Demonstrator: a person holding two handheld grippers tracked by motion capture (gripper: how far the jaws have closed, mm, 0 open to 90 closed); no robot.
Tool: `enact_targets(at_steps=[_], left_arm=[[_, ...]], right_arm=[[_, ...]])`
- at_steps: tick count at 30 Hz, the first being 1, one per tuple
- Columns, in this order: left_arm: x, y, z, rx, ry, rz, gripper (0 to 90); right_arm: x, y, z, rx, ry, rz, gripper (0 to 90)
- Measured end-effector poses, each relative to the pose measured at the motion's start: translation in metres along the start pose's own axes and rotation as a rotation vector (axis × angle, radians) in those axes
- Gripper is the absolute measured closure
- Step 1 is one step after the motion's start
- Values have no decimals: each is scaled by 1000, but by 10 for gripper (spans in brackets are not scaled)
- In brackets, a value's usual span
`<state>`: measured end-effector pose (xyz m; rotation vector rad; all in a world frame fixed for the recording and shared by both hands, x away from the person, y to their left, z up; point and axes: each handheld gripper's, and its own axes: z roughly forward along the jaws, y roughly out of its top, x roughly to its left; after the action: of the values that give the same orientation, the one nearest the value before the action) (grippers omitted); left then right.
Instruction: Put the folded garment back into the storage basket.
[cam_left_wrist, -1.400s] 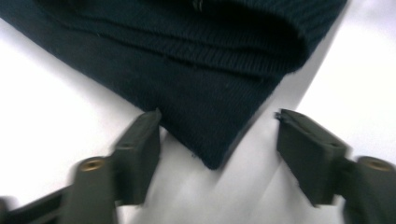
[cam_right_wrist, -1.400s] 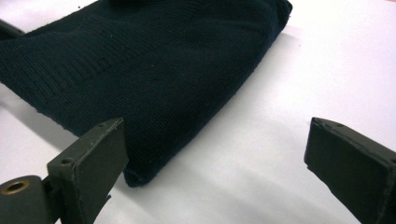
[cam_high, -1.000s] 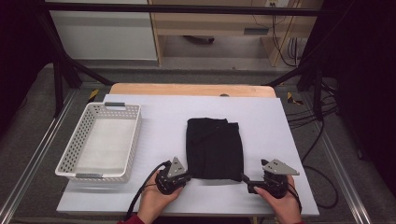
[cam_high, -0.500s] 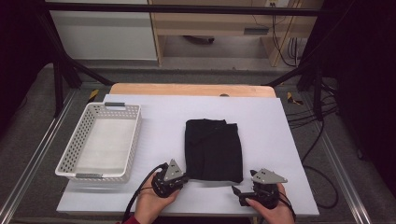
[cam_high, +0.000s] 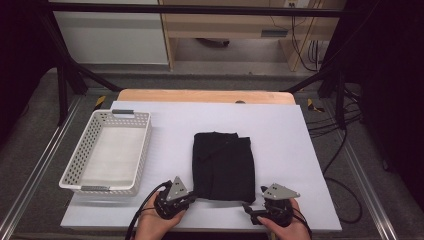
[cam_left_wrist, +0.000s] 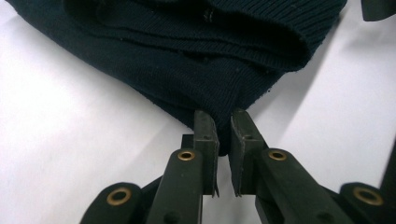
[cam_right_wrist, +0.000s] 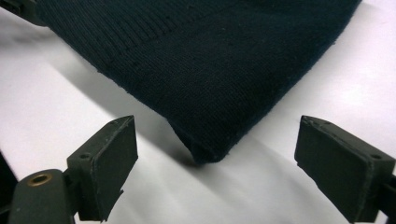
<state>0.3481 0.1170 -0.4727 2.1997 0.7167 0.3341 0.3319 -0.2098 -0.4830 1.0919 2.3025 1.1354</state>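
A folded black cloth (cam_high: 223, 166) lies flat on the white desk (cam_high: 295, 150), a little right of its middle and reaching down close to the near edge. The left gripper (cam_high: 189, 199) sits at the cloth's near left corner, and in the left gripper view (cam_left_wrist: 223, 140) its fingers (cam_left_wrist: 205, 133) are clamped together on that corner, with a thin fold of the knit pinched between them. The right gripper (cam_high: 252, 210) is by the near edge, just beside the cloth's near right corner. In the right gripper view (cam_right_wrist: 212, 154) its fingers (cam_right_wrist: 109, 154) stand wide apart (they have just been closing a little), and the corner of the cloth (cam_right_wrist: 205, 70) points into the gap between them without touching either one. A hand (cam_high: 155, 225) holds the left gripper from below the near edge; another hand (cam_high: 285, 229) holds the right one. A white basket (cam_high: 82, 187) stands at the desk's left side, well apart from the cloth.
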Motion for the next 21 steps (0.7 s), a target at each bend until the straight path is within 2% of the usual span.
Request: enact_targets(at_steps=[4,5,9,13,21], left_arm=[[-4,-6,-7,-1,1,-8,829],[-4,-8,-11,-6,-11,-20,829],[-4,-10,-13,-4,-12,-24,827],[-4,-13,-9,6,-13,-25,824],[-3,-14,-8,4,-17,-35,812]], right_arm=[[4,0,2,19,27,-12,176],[5,0,2,21,39,-16,189],[11,1,6,34,64,-27,225],[17,2,9,47,58,-48,235],[15,4,12,52,36,-36,302]])
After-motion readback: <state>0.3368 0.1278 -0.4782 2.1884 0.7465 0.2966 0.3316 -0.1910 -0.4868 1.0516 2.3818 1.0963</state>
